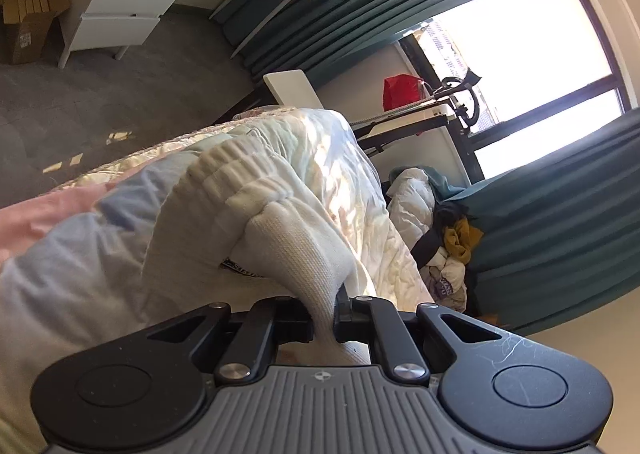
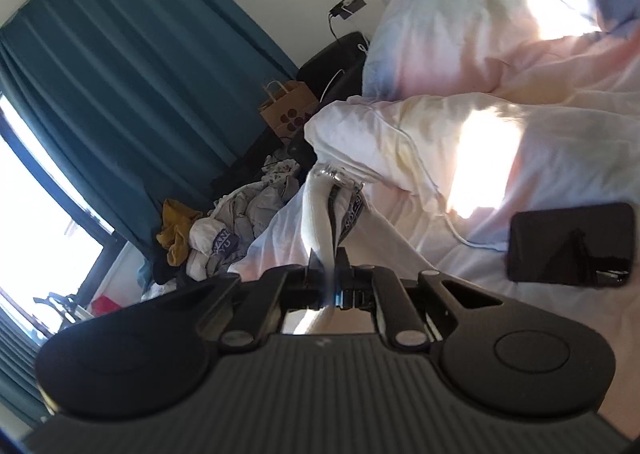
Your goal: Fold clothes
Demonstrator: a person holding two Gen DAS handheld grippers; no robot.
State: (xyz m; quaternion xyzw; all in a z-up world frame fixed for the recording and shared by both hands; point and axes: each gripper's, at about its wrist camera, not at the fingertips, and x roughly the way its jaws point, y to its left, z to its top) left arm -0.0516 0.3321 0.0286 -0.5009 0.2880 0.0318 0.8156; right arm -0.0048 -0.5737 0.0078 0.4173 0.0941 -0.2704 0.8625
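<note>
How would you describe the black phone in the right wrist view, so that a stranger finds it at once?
Start from the bed with its pale sheet, which fills the right side of the right wrist view. Follow the thin white cable across the sheet toward the right edge. There lies the phone, a flat black glossy rectangle, the only dark, hard-edged thing on the soft pale bedding.

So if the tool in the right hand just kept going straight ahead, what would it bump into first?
Probably the white garment it is already pinching, which stretches out ahead of the right tool. Beyond that lies the rumpled bedding, though depth is hard to judge here.
</note>
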